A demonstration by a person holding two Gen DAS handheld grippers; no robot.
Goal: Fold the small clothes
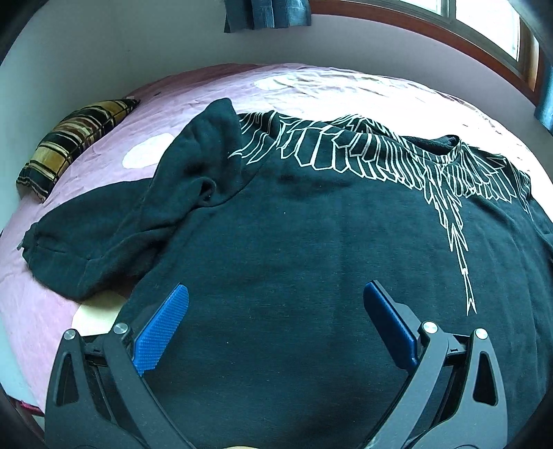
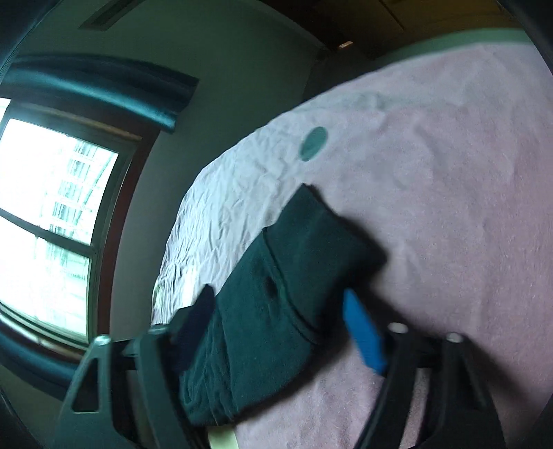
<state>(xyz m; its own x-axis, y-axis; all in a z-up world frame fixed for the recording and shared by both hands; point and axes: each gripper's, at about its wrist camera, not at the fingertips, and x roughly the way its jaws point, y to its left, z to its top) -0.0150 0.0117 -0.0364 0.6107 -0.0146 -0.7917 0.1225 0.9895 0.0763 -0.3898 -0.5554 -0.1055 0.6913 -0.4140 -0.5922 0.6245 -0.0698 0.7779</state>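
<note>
- Black and soft, the sweatshirt [image 1: 293,235] lies flat on the pink bedsheet [image 1: 311,89], right under and ahead of our left gripper [image 1: 275,297].
- We see white feather lines [image 1: 345,152] printed across its chest, far in front of the left gripper's tips.
- Our left gripper hangs over the lower part of the sweatshirt with its jaws wide apart. Nothing sits between its blue pads [image 1: 162,328], and they do not pinch the cloth.
- One sleeve [image 1: 114,238] is folded back on itself, ahead and off to the left of that gripper. Its end lies on the sheet.
- Past the sleeve, further left and away from us, we see a striped pillow [image 1: 72,145] at the edge of the bed.
- A window [image 1: 484,31] with a brown frame sits high up, to the right of the left gripper.
- In the right wrist view, the picture is blurry.
- The other sleeve [image 2: 276,297] lies on the pink sheet and runs between the jaws of our right gripper [image 2: 276,307].
- The right gripper's jaws stand about half way in. The dark finger [image 2: 193,328] touches the sleeve's edge, and the blue pad [image 2: 363,331] sits just beside the other edge.
- We cannot tell if the sleeve is pinched tight.
</note>
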